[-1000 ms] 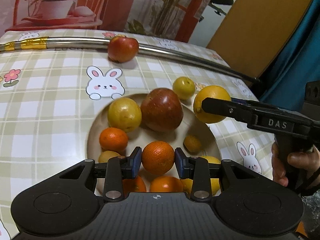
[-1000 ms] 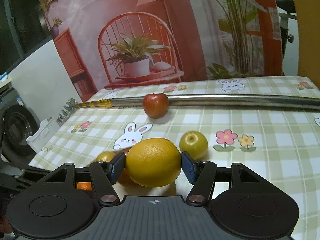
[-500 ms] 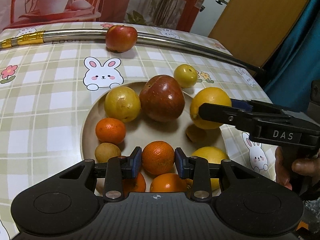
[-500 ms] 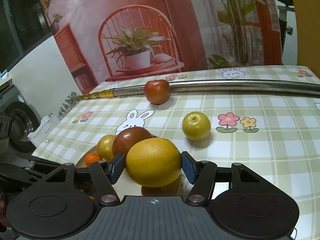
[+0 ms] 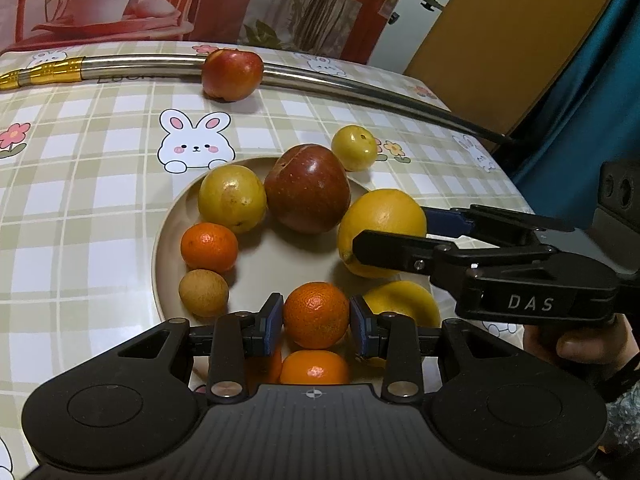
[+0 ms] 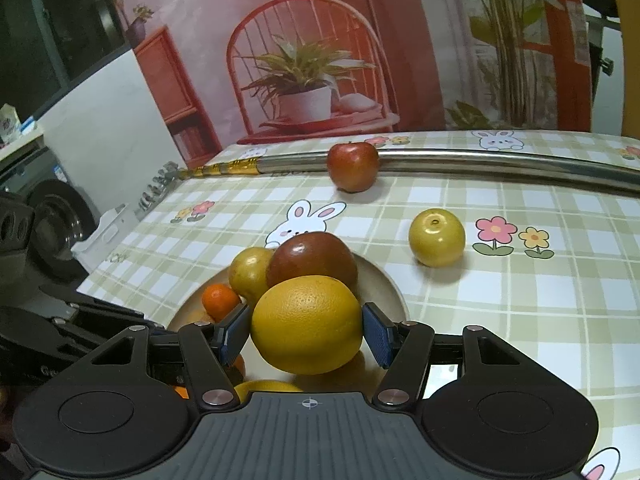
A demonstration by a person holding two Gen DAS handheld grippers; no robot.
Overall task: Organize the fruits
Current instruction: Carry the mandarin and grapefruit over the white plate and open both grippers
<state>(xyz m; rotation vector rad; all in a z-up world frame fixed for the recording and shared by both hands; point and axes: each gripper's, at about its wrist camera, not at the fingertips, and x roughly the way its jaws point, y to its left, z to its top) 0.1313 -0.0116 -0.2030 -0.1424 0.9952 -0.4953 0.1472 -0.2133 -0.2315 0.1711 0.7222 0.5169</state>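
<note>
My left gripper (image 5: 316,322) is shut on a small orange mandarin (image 5: 316,314) over the near side of a beige plate (image 5: 168,216). My right gripper (image 6: 306,334) is shut on a large yellow citrus fruit (image 6: 306,324), seen in the left wrist view as yellow citrus (image 5: 380,224) at the plate's right rim. On the plate lie a dark red apple (image 5: 306,188), a yellow fruit (image 5: 232,198), another mandarin (image 5: 208,246), a small tan fruit (image 5: 203,292) and more citrus near me. Off the plate sit a small yellow fruit (image 6: 436,236) and a red apple (image 6: 352,166).
A long steel rod with a gold end (image 5: 120,66) lies across the far side of the checked tablecloth (image 5: 80,200), against the red apple. A person's hand (image 5: 576,344) holds the right gripper at the right. The table edge falls away on the right.
The right gripper carried the yellow citrus forward and down, over the plate beside the dark red apple. The left gripper kept its hold on the mandarin and barely moved.
</note>
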